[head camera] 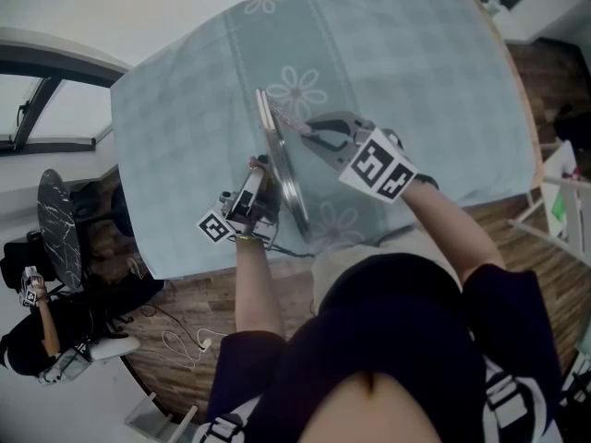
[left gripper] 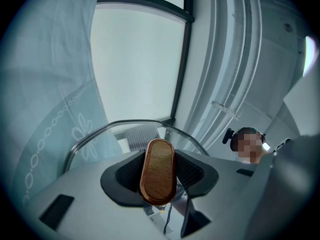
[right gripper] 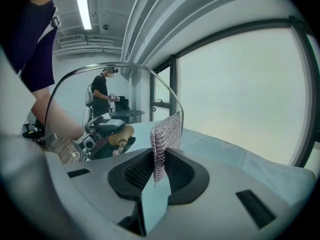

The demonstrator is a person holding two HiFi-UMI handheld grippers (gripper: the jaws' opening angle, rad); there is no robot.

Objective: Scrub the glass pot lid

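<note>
Lid [head camera: 284,178] position: the glass pot lid stands on edge above the flowered blue tablecloth [head camera: 416,81], just left of centre in the head view, with its rim running from upper left to lower right.

Left gripper [head camera: 259,186]: I see its jaws clamped on the lid's wooden knob [left gripper: 158,171], which fills the gap between the pads at the lower centre of the left gripper view. The lid's metal rim arcs above the knob there.

Right gripper [head camera: 312,132]: its jaws are closed on a folded metal-mesh scrubbing cloth [right gripper: 166,131], which sticks up from between the pads at the centre of the right gripper view. This gripper sits on the lid's opposite face, right of it in the head view. The cloth's upper corner lines up with the lid's rim; I cannot confirm contact.

A second person [right gripper: 100,96] stands at the left of the right gripper view, seen through the glass.
</note>
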